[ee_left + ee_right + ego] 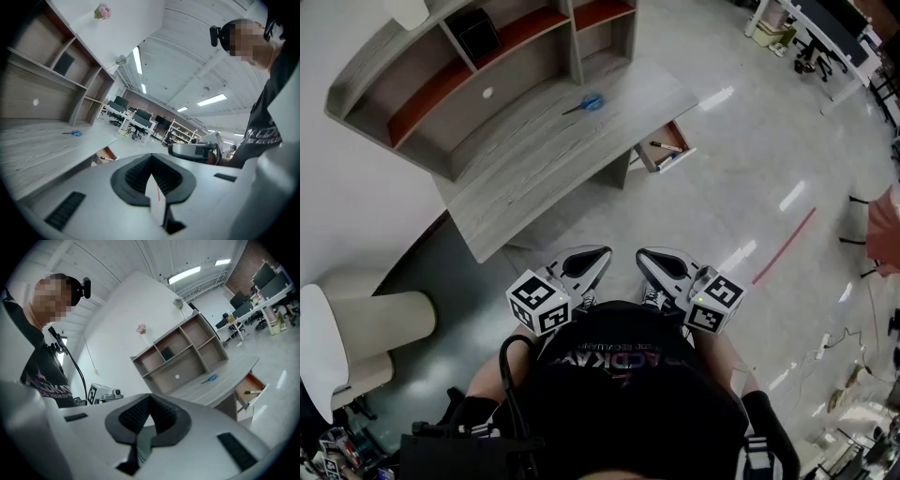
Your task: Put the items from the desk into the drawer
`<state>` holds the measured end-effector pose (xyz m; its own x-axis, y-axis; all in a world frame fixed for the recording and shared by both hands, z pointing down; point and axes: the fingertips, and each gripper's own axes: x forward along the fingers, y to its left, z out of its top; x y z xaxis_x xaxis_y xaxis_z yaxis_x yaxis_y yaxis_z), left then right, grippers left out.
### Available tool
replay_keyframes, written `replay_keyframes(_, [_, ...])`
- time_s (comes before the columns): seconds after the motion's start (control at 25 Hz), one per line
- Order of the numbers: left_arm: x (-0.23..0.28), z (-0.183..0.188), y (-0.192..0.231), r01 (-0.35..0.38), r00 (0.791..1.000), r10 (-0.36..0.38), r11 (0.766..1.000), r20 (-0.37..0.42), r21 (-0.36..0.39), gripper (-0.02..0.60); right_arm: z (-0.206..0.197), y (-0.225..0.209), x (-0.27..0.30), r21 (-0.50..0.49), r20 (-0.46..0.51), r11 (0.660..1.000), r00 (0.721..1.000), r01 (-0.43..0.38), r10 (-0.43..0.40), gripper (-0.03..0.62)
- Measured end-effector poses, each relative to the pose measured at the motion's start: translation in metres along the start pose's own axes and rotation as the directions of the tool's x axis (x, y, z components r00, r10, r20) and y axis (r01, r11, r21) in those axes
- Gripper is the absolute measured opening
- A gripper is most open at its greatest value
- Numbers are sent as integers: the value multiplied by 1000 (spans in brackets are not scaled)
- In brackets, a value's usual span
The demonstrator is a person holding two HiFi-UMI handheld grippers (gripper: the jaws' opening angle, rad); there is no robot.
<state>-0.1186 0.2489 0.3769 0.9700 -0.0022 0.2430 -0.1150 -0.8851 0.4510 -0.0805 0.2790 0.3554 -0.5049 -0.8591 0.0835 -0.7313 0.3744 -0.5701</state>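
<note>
Blue-handled scissors lie alone on the grey wooden desk, also in the left gripper view and the right gripper view. The drawer stands pulled out at the desk's right end, orange inside, with a dark marker and another pen in it. My left gripper and right gripper are held side by side near my chest, well short of the desk. Both are shut and empty, pads meeting in the left and right views.
A hutch with shelves rises from the desk's back, a black box in one compartment. A cream chair stands at lower left. Shiny floor with a red line lies between me and the desk; office desks are far right.
</note>
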Motion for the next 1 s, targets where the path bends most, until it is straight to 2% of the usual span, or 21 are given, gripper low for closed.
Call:
replay_keyframes(0.64, [68, -11, -33, -127, 991, 128, 991, -40, 38, 11, 16, -52, -51, 62, -2, 988, 990, -138, 139, 17])
replay_keyframes(1.0, [112, -18, -50, -169, 985, 169, 985, -24, -16, 11, 22, -81, -83, 71, -54, 982, 982, -175, 179, 17])
